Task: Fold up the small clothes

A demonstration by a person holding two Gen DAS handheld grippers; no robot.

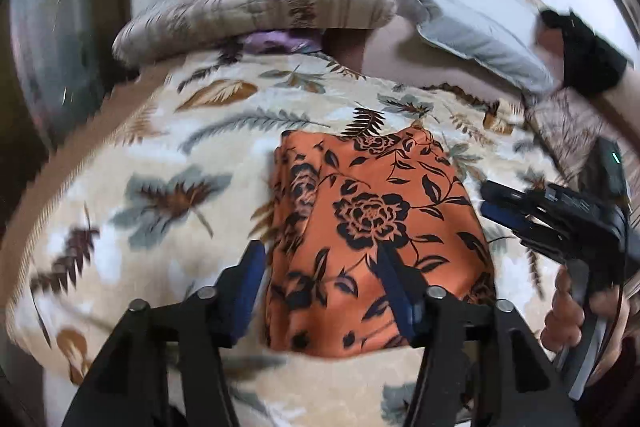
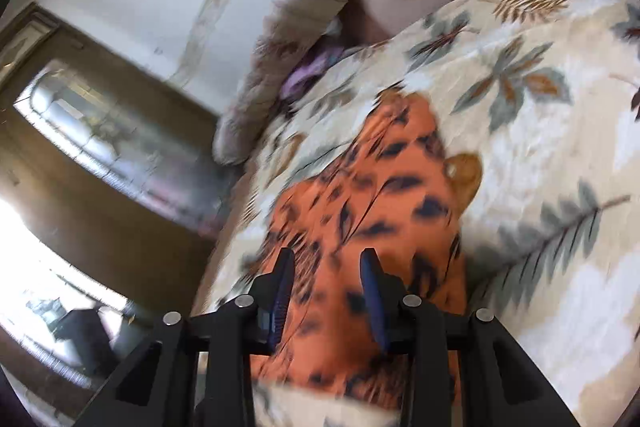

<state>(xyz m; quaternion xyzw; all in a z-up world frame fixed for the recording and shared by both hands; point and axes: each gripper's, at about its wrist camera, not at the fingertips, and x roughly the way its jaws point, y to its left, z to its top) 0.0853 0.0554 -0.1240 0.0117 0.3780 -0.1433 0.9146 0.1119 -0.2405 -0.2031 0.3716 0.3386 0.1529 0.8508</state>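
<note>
The left claw (image 1: 320, 263) hangs wide apart and holding nothing over the near edge of the orange floral garment (image 1: 372, 227), which lies folded on the leaf-print bedspread (image 1: 160, 155). Only the left view shows the right claw (image 1: 490, 201) from outside, at the garment's right edge, blades nearly together. The right view shows its own claw (image 2: 326, 279) moderately parted above the blurred cloth, plus a mirror (image 2: 104, 135). No writing is legible.
</note>
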